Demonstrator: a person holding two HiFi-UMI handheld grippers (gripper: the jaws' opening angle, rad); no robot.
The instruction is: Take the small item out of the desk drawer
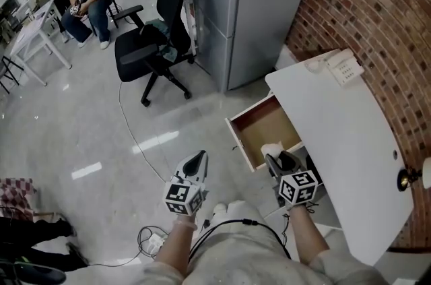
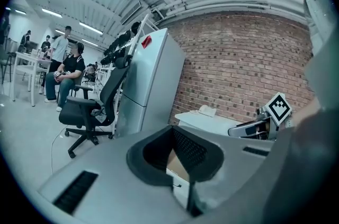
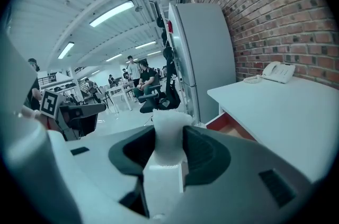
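Note:
The wooden desk drawer [image 1: 266, 129] stands pulled out from under the white desk [image 1: 337, 135]. My right gripper [image 1: 277, 161] hovers over the drawer's near corner, shut on a small white item [image 1: 271, 151]. In the right gripper view that soft white block [image 3: 169, 138] is pinched upright between the dark pads [image 3: 204, 151], with the drawer [image 3: 230, 125] beyond it on the right. My left gripper [image 1: 196, 162] hangs over the floor to the left of the drawer, its jaws together at the tips and empty. Through its jaws [image 2: 172, 135] a bit of the drawer shows.
A telephone [image 1: 343, 68] sits at the desk's far end against the brick wall [image 1: 377, 1]. A tall grey cabinet [image 1: 249, 7] stands behind the drawer, with a black office chair [image 1: 151, 41] to its left. A cable [image 1: 135, 135] runs across the floor. People sit at tables far left.

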